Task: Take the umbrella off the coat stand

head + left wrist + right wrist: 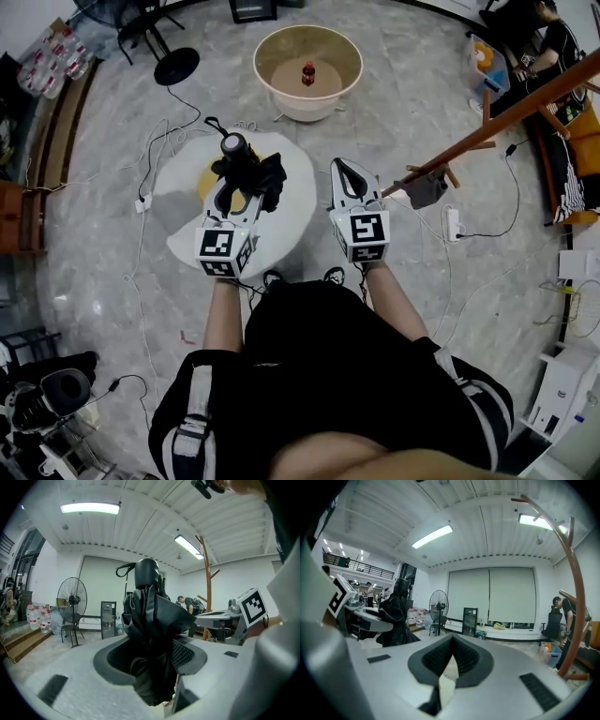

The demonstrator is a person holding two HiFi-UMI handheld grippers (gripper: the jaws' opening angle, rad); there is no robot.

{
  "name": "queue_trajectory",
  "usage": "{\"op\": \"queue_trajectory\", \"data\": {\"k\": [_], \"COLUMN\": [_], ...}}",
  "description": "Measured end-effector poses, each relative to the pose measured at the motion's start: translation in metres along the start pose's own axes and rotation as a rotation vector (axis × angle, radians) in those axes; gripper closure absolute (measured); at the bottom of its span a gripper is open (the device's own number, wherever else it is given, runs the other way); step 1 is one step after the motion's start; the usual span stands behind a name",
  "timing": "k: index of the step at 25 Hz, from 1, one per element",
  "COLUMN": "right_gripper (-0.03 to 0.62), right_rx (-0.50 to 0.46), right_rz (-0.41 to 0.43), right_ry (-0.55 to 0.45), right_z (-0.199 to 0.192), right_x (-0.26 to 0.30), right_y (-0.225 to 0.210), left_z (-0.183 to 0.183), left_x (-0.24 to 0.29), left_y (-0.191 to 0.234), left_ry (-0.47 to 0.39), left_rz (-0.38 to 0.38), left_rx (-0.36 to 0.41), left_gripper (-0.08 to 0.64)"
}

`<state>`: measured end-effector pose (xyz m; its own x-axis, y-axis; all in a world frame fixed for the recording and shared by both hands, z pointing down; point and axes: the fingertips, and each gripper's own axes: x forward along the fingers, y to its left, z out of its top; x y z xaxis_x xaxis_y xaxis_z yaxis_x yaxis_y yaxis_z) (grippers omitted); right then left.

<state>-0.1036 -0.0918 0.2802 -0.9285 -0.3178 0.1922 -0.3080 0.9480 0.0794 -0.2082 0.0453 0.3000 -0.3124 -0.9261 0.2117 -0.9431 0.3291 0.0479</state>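
The left claw (pixel 238 184) grips, part-way closed, the folded black umbrella (pixel 246 165), holding it upright, seemingly to keep it clear at nine o'clock of the coat stand (pixel 497 111), while the right claw (pixel 346 171) hovers alongside, jaws together and empty.

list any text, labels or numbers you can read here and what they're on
No words or numbers can be read in any view.
left gripper and right gripper: their cubes carry black-and-white square markers, patterns only, no letters.
bottle in the basin: red label, too small to read.
bottle packs at the room's edge: red labels, too small to read.
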Motion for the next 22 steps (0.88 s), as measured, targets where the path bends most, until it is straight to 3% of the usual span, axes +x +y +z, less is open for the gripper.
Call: {"op": "queue_trajectory", "data": {"k": [4,13,22], "right_gripper": [0.588,0.588,0.587], "right_rx": [-0.005,-0.018,-0.033], "right_rz": [-0.024,-0.066,-0.077], "right_ry": [-0.040,-0.088,-0.099], "right_z": [0.016,0.034,0.026], "right_x": [-0.007,-0.028,-0.036], "right_y": [-0.011,-0.017,-0.023], "left_z": [0.023,0.026,0.022], "left_x": [0.005,-0.005,-0.002], "left_y": [-0.007,-0.026,-0.044], "left_ry": [-0.033,-0.039,-0.035], "left_rz": [-0.018,-0.067,-0.105], "left_rx": [0.052,0.039,0.051], "left_gripper": [0.344,0.344,0.344]}}
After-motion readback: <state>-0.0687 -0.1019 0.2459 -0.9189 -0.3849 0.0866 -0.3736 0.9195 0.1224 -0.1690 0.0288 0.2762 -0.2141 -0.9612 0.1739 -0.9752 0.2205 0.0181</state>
